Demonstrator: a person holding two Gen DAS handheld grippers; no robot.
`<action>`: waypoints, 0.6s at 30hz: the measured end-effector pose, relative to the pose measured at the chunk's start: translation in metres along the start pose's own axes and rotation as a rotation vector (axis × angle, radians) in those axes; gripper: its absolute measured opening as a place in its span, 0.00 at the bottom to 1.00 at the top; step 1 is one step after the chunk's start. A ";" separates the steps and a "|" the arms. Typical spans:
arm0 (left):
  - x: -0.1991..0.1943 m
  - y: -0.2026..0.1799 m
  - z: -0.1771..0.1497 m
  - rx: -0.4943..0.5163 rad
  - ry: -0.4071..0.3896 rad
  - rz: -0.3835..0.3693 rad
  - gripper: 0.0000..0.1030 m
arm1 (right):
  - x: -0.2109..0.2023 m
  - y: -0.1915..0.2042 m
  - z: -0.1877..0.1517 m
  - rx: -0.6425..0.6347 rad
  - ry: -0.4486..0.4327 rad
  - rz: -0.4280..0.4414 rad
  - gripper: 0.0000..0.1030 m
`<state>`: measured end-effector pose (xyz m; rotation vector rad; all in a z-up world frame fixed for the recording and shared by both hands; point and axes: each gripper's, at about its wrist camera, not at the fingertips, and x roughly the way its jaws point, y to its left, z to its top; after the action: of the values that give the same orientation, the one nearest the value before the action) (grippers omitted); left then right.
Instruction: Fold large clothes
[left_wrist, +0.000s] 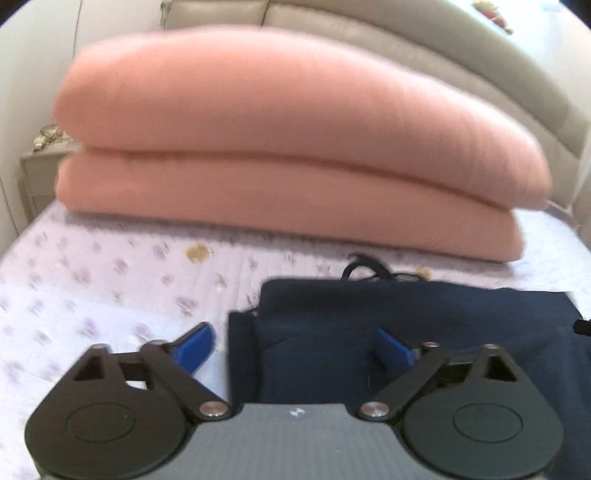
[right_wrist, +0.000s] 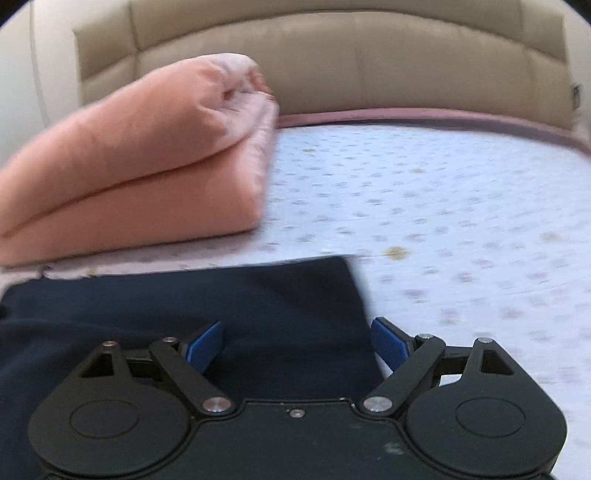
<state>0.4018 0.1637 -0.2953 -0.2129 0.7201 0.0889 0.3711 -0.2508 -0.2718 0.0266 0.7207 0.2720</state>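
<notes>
A dark navy garment (left_wrist: 406, 317) lies flat on the bed, folded into a broad rectangle; it also shows in the right wrist view (right_wrist: 177, 306). My left gripper (left_wrist: 295, 347) is open, its blue pads straddling the garment's left edge, where a smaller folded layer sticks out. My right gripper (right_wrist: 297, 345) is open, its pads straddling the garment's right edge. Neither gripper holds cloth. A black cord (left_wrist: 364, 264) lies just beyond the garment's far edge.
A thick folded pink quilt (left_wrist: 280, 147) lies across the bed behind the garment, also seen in the right wrist view (right_wrist: 140, 155). The bedsheet (right_wrist: 461, 206) is pale with small flower prints. A beige padded headboard (right_wrist: 369, 62) stands behind. A nightstand (left_wrist: 37, 173) is at far left.
</notes>
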 end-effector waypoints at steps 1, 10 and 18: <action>-0.016 -0.002 0.002 0.047 -0.036 -0.031 0.93 | -0.018 0.003 0.000 -0.022 -0.050 0.077 0.99; -0.076 -0.127 -0.034 0.683 0.110 -0.450 1.00 | -0.053 0.105 -0.045 -0.542 0.141 0.465 0.99; -0.048 -0.070 -0.069 0.504 0.181 -0.502 1.00 | -0.064 0.016 -0.082 -0.450 0.153 0.315 1.00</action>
<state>0.3328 0.0793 -0.3025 0.0873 0.8265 -0.5923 0.2677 -0.2574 -0.2903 -0.3140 0.7931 0.7391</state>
